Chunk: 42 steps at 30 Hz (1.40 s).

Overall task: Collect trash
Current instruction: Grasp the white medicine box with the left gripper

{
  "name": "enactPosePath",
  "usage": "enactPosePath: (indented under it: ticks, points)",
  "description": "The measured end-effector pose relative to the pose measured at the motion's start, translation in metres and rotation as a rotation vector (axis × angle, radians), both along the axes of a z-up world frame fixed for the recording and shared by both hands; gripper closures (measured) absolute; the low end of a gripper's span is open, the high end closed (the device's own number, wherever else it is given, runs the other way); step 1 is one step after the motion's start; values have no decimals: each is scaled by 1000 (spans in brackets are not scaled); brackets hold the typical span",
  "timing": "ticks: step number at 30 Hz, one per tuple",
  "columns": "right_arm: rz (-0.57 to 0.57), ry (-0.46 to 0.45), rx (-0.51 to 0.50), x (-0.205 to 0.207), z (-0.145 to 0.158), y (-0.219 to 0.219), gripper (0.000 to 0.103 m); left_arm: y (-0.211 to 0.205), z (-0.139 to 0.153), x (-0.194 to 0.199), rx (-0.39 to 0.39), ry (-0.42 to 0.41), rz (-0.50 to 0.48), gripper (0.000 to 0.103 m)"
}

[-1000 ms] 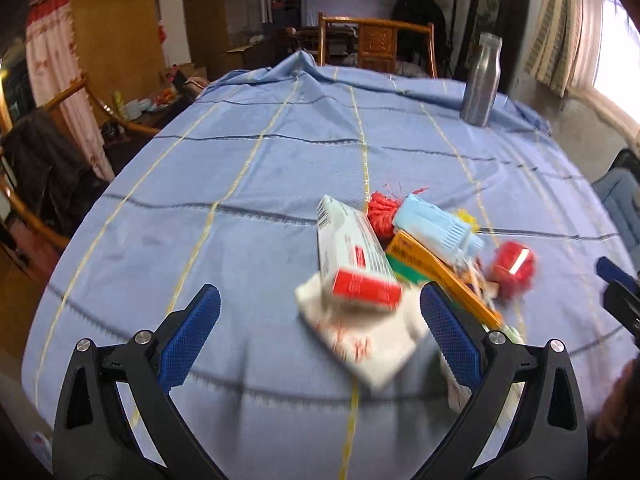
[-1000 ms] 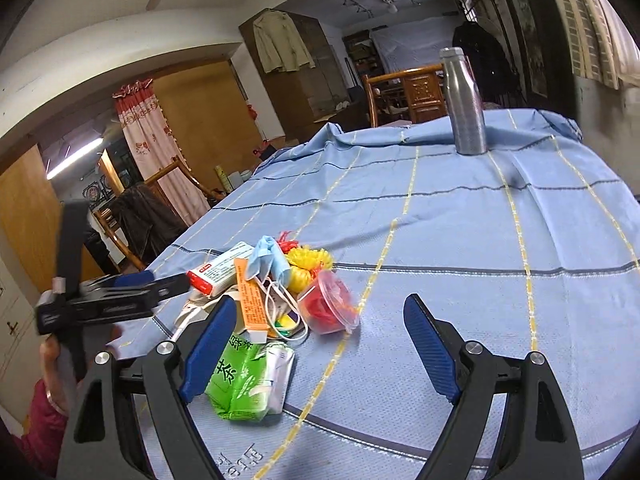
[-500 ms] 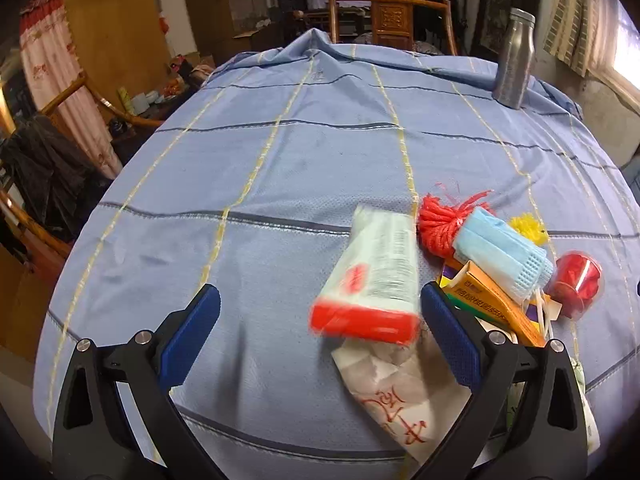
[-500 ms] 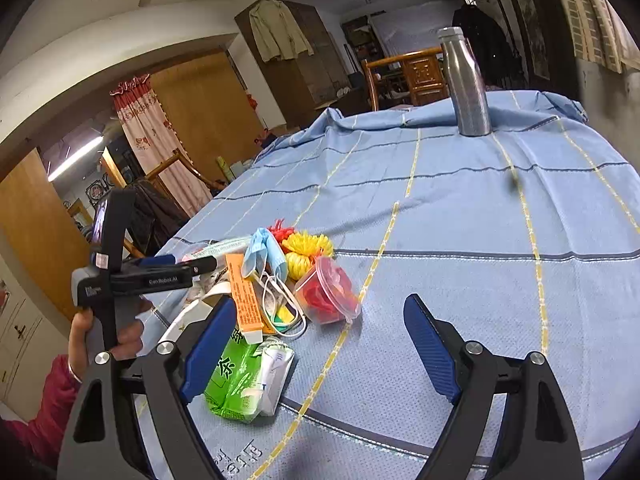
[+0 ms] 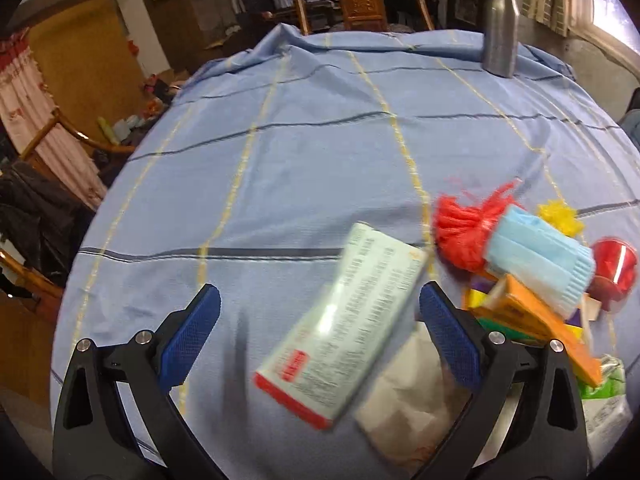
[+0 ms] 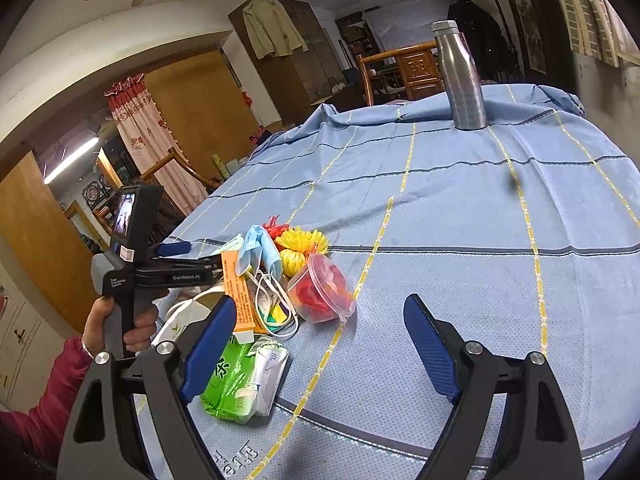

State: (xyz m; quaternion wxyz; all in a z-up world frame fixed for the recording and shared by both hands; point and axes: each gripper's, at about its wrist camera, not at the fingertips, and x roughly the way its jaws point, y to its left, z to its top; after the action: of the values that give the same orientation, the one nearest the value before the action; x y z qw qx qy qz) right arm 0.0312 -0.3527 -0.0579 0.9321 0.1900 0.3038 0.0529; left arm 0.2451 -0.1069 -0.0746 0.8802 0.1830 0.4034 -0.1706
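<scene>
We saw the bench (image 5: 304, 152), under its blue checked cloth, fill more of the left wrist view than a second before, with the trash pile (image 6: 280, 280) shifted toward the right edge. Our left hand-held gripper (image 5: 320, 308) had dropped lower and nearer, its jaws spread wide either side of the pale box with the red end (image 5: 344, 320), which had been near upright in view and now lay tilted and blurred. Our right hand-held gripper (image 6: 320, 320) stayed spread and empty just beside the pile.
</scene>
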Motion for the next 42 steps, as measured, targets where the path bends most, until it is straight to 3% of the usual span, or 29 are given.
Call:
enactPosePath:
  ticks: [4,9,13,16,19,21,25,31,32,33,34,37,42]
  points:
    - [5,7,8,2,-1,0,19,13,1,12,-16,7,4,7]
    - [2,13,10,3,-1,-1,19,11,-4,9,-59,61,-82,7]
    - [8,20,27,6,-3,-3,19,11,-11,12,-126,131,-116,7]
    - [11,23,25,7,-3,-2,19,13,-16,22,-196,228,-120,7]
    - [-2,18,21,6,-2,-3,19,13,-14,16,-196,215,-127,16]
    - [-14,15,29,5,-2,-6,19,14,-14,13,-160,183,-109,29]
    - [-22,17,40,6,-3,-9,19,36,-15,20,-136,147,-12,30]
    - [-20,20,16,8,-4,-6,19,25,-17,10,-112,124,-41,31]
    - [-23,22,13,8,-4,-7,19,26,-16,10,-116,120,-37,37]
    - [-25,24,13,8,-4,-7,19,28,-15,9,-125,113,-35,48]
    - [-26,26,14,9,-4,-7,19,31,-14,9,-135,110,-32,52]
    - [-26,34,12,10,-6,-7,19,43,-7,10,-189,86,8,54]
    - [-8,53,-11,14,-9,-2,19,72,16,2,-354,26,45,54]
